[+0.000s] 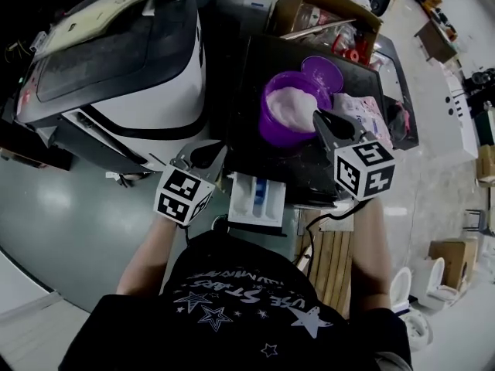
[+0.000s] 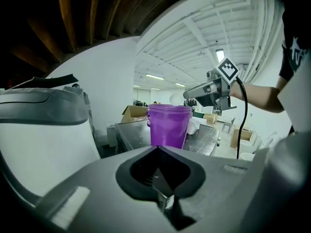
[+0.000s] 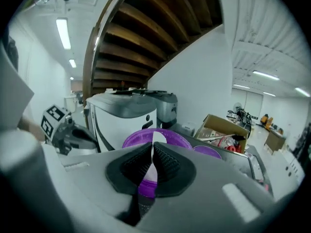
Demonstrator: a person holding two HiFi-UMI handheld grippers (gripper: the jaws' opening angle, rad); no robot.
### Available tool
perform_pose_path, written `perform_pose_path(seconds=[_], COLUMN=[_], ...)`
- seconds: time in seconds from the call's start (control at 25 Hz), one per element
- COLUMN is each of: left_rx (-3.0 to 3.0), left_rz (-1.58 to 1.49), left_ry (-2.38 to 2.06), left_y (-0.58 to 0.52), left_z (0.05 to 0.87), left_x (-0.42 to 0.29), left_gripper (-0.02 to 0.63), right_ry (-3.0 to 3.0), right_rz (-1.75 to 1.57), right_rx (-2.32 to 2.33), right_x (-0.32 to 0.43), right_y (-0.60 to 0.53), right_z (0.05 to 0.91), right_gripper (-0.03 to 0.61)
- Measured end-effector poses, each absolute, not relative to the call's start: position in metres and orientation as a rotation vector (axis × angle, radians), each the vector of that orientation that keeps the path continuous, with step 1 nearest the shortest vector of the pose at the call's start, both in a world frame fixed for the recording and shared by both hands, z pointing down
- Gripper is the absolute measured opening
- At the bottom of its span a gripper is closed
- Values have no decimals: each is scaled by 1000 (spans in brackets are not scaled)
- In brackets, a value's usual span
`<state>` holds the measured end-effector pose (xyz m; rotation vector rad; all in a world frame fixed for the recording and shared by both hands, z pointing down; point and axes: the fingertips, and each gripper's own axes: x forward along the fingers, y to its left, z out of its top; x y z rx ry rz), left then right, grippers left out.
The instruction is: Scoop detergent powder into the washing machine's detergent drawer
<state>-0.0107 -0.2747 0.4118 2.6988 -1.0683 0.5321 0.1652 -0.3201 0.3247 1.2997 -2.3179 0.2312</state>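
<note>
Head view first: we see the purple bucket [image 1: 271, 126] on the dark worktop [image 1: 255, 76], with white detergent powder [image 1: 292, 103] heaped inside and its lid [image 1: 323, 72] lying just behind. The right hand-held gripper [image 1: 321, 118] reaches over the bucket's near rim. The left hand-held gripper [image 1: 203, 157] hangs near the washing machine [image 1: 147, 68], apart from the bucket. The white detergent drawer [image 1: 241, 205] sticks out at the worktop's near edge, between the two. We judge the carry to be the risky part. A loaded scoop must leave the bucket and cross the worktop's edge to reach the drawer, and a tilt or jolt there would drop powder. Nothing steadies the bucket, so a hard dig could shove it.

Left gripper view: our left jaws are clenched together with nothing between them. We get the bucket side-on here, with the right hand-held gripper above and beyond it, which the head view flattens. The drawer does not show.

Right gripper view: the jaws are pinched on a thin white strip, which we take for the scoop handle [image 3: 156, 141]; no other view shows it. So slim a grip could let it twist under a full load. The bucket's rim sits just beyond the jaws and the lid lies to its right, but the drawer is out of sight.
</note>
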Motion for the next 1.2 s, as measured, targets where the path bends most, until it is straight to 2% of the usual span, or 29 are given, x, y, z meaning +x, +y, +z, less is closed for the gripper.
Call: perform_pose_path(seconds=[0.28,0.56,1.2], left_rx=[2729,2722,2724], left_rz=[528,505,504], left_ry=[-997,-974,-941], left_y=[-297,-307,-303], left_z=[416,425,436], left_x=[-7,-12,-17], left_gripper=[0,0,0], right_ry=[-2053,-1878,-1786], right_rz=[95,104,355], right_rx=[951,743,550], right_x=[160,156,151], right_y=[-343,-359,-355], right_z=[352,383,405], right_gripper=[35,35,35])
